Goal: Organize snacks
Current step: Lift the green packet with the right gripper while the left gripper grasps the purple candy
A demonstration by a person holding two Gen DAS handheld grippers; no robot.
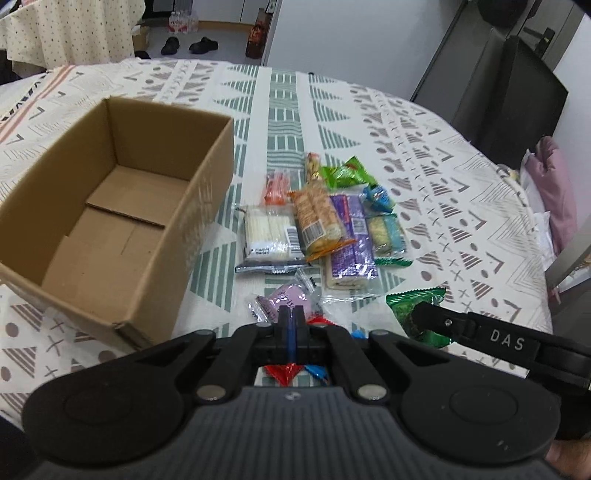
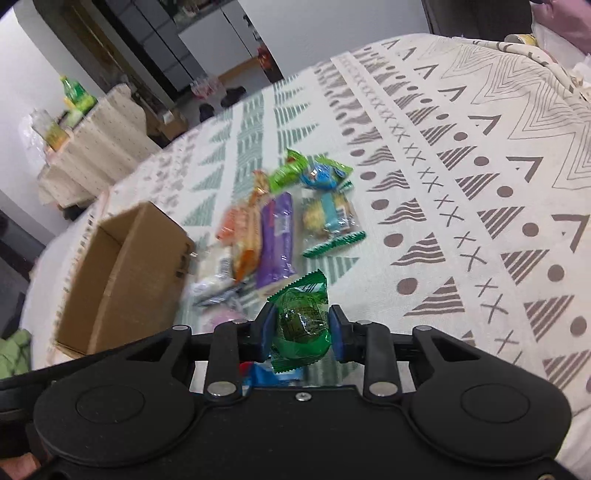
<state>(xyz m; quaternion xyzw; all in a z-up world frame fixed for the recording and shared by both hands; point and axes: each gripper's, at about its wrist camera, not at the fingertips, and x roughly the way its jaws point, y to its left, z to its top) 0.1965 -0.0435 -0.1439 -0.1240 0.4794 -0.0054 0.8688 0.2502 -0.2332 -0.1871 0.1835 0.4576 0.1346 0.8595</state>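
Note:
An open, empty cardboard box stands on the left of the patterned tablecloth. To its right lies a pile of snacks: a white wafer pack, an orange biscuit pack, a purple pack and a blue pack. My left gripper is shut, its tips pinching the near wrapper edge of a pink snack packet. My right gripper is shut on a green round-filled packet, held just above the cloth.
Red and blue candies lie under my left gripper. Small green packets sit at the pile's far end. The table edge curves along the right, with a black chair and pink fabric beyond it. A dotted-cloth table stands far left.

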